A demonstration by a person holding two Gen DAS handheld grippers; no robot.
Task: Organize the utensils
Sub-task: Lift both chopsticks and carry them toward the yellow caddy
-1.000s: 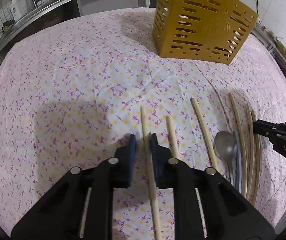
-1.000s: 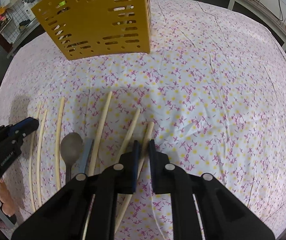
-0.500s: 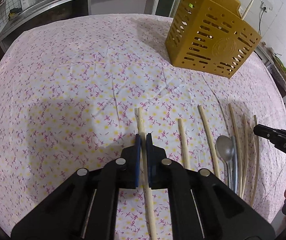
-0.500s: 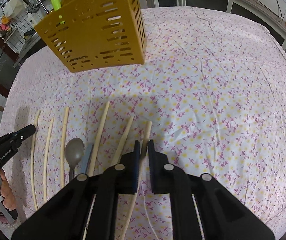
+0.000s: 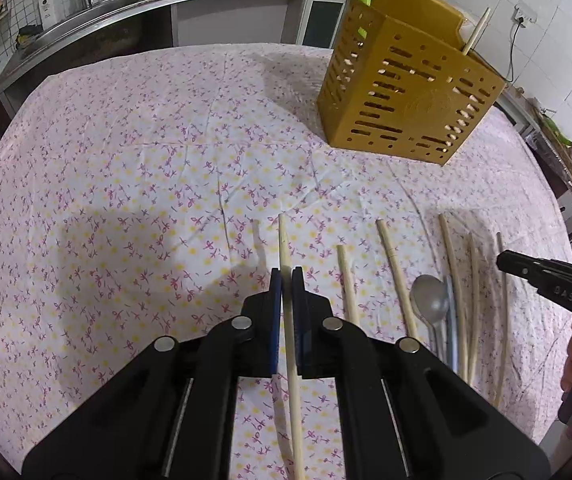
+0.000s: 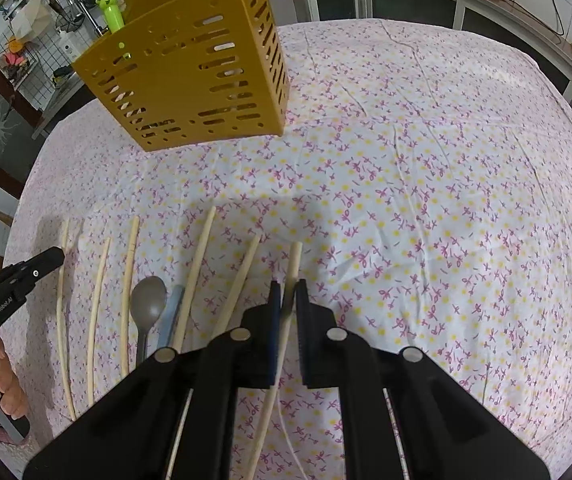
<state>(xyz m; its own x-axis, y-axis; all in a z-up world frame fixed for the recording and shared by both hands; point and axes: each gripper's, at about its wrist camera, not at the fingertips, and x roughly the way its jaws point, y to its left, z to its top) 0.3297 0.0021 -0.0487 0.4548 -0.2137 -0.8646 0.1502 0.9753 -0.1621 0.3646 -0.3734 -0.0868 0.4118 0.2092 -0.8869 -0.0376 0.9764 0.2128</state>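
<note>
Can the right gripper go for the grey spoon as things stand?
Probably not yet: the right gripper is shut on a chopstick. The grey spoon lies uncovered among other chopsticks, so the way is free once it unloads.

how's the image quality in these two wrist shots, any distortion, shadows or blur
Left wrist view: strong fisheye bending, the tablecloth bulges and corners go black; soft shadow on the cloth left of the left gripper; focus sharp. Right wrist view: same barrel distortion, the yellow caddy leans; shadow ahead of the right gripper; no obvious glare.

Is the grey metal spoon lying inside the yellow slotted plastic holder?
No, the grey metal spoon lies on the tablecloth, apart from the yellow slotted plastic holder.
</note>
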